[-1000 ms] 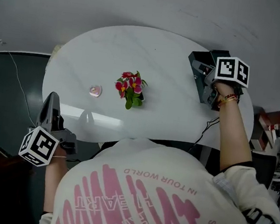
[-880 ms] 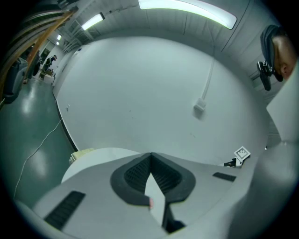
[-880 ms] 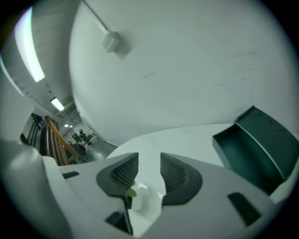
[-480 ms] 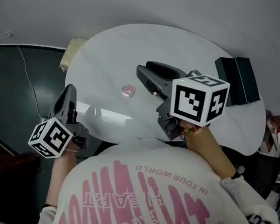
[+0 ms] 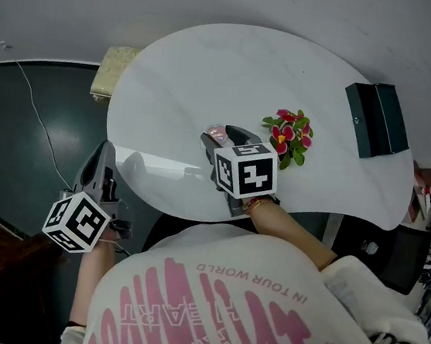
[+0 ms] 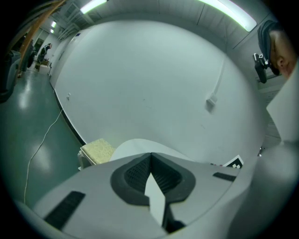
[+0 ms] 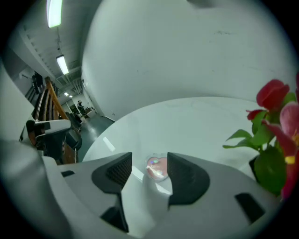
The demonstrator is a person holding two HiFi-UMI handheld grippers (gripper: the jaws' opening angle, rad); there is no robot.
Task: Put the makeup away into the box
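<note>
The makeup, a small round pink compact [image 5: 217, 133] [image 7: 156, 168], lies on the white table [image 5: 213, 66] left of the flowers. My right gripper [image 5: 213, 139] [image 7: 148, 161] hovers right at it. Its jaws have just been opening and stand open, with the compact showing in the gap just beyond the tips and no pad pressing on it. The dark green box [image 5: 378, 121] lies at the table's far right, well away. My left gripper [image 5: 101, 167] [image 6: 150, 155] hangs off the table's near left edge, shut with nothing in it.
A pot of red and pink flowers [image 5: 288, 135] [image 7: 275, 130] stands just right of the right gripper. A yellow cushioned stool [image 5: 115, 69] [image 6: 98, 150] sits by the table's left end. A white cable [image 5: 34, 122] trails over the dark floor.
My right gripper has swung from the box at the far right across the table to the pink compact and come lower. The left gripper has sunk a little beside the table edge.
</note>
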